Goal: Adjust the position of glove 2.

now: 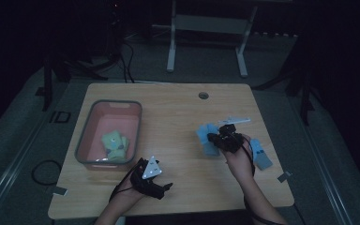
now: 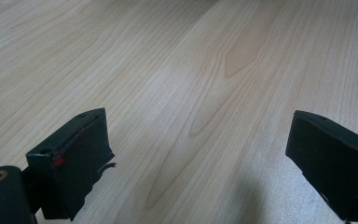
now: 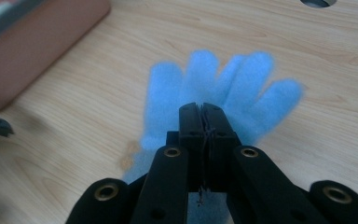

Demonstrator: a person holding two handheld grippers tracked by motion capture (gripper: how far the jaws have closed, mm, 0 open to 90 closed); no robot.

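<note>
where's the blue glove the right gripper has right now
In the high view the blue glove hangs pinched in the right gripper over the table's right half, well right of the pink bin.

The left gripper (image 1: 149,177) is built in black, and a grey three-cornered plate (image 1: 152,168) marked with small dark dots is carried on top. A black cable (image 1: 122,187) is trailed along the forearm. In the left gripper view, two blocky black jaws are seen, a red mark on the near one and a brass-ringed hole beside it. The right gripper (image 3: 202,112) is also black; brass-ringed pivot holes are set in its linkage arms, and a pale plate (image 1: 234,121) is mounted above. Forearms are bare; no sleeves are seen.
</note>
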